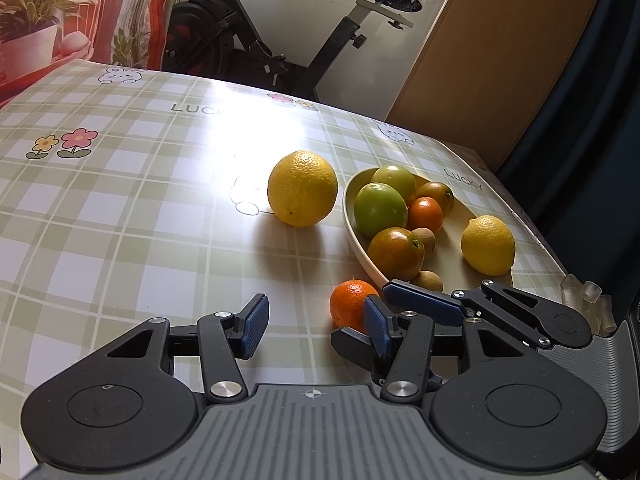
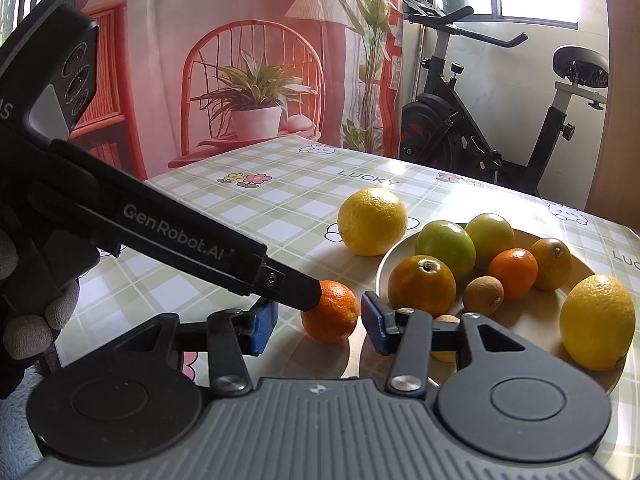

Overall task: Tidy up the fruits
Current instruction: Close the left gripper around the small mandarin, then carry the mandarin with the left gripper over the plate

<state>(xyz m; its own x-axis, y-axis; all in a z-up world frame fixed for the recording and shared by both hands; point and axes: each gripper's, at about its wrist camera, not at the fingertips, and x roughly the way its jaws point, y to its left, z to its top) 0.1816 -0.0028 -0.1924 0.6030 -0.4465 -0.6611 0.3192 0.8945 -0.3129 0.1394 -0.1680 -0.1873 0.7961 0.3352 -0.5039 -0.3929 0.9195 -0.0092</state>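
Jaws wide around tangerine

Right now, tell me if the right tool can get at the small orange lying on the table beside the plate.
Probably yes. The small orange sits just ahead of the open right tool, but the left tool reaches across and touches its left side, so it may crowd the grip.

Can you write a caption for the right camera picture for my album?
Open hand-held gripper reaches for a small orange beside the fruit bowl.
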